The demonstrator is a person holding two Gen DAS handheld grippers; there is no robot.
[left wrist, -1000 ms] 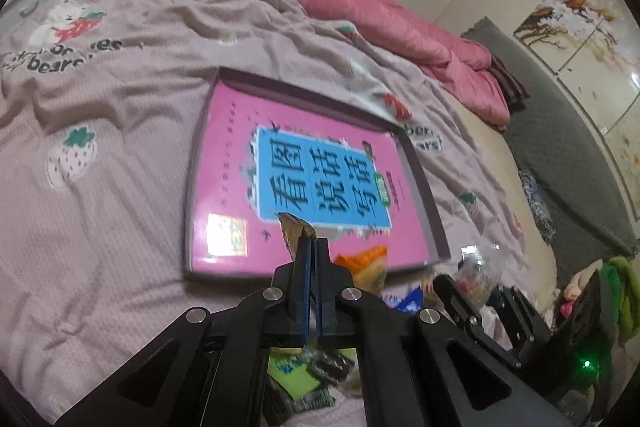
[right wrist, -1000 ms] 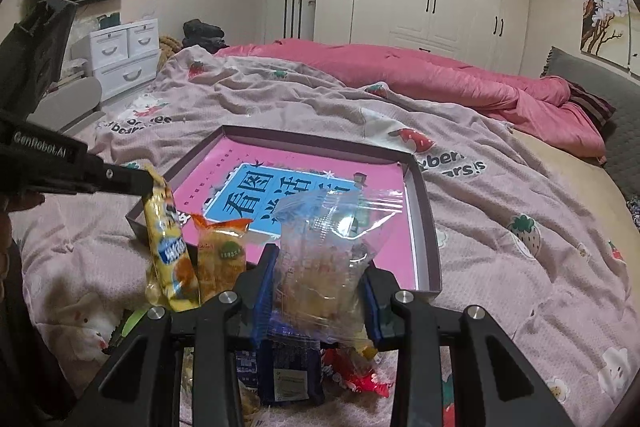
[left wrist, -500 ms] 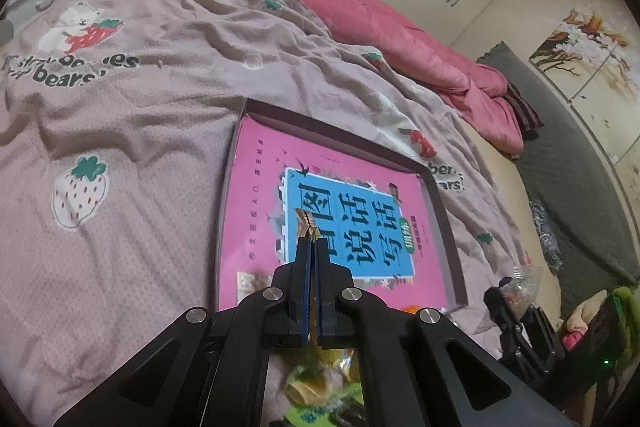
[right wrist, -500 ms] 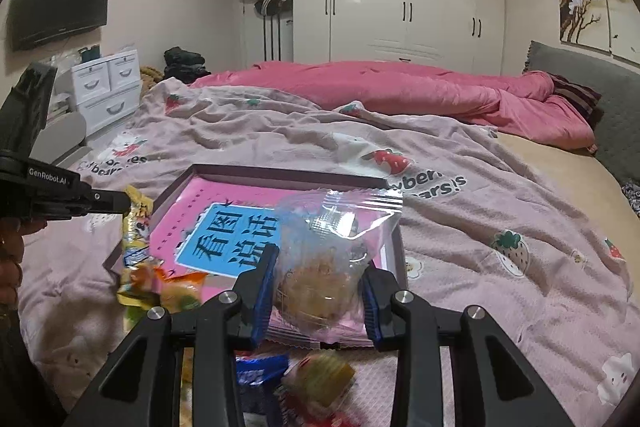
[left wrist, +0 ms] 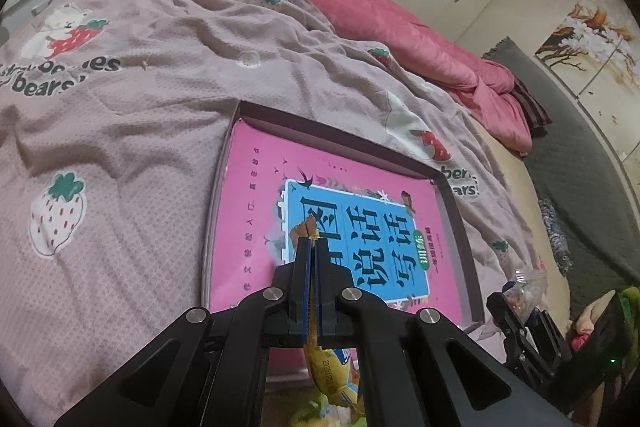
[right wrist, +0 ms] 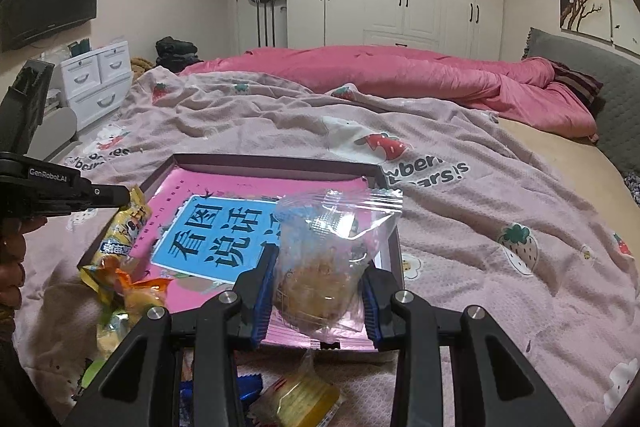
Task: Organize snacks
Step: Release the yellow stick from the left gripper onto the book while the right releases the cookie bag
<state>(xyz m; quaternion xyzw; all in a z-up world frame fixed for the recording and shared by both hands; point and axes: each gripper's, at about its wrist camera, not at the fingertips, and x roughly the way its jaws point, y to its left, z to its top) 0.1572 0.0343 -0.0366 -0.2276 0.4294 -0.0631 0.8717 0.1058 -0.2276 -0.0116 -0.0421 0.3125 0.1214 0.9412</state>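
A shallow box with a pink and blue book cover lining its bottom lies on the bed. My left gripper is shut on the top seam of a yellow snack packet, which hangs at the box's near left edge with an orange packet beside it. My right gripper is shut on a clear bag of golden biscuits, held over the box's near right part. In the right wrist view the left gripper comes in from the left.
More snack packets lie on the strawberry-print blanket in front of the box. A pink quilt is heaped at the back, a grey headboard on the right, white drawers and a hand on the left.
Both grippers have moved forward toward the box with their snacks. The box now fills more of the left wrist view, and the loose packets have slid down and out of it.
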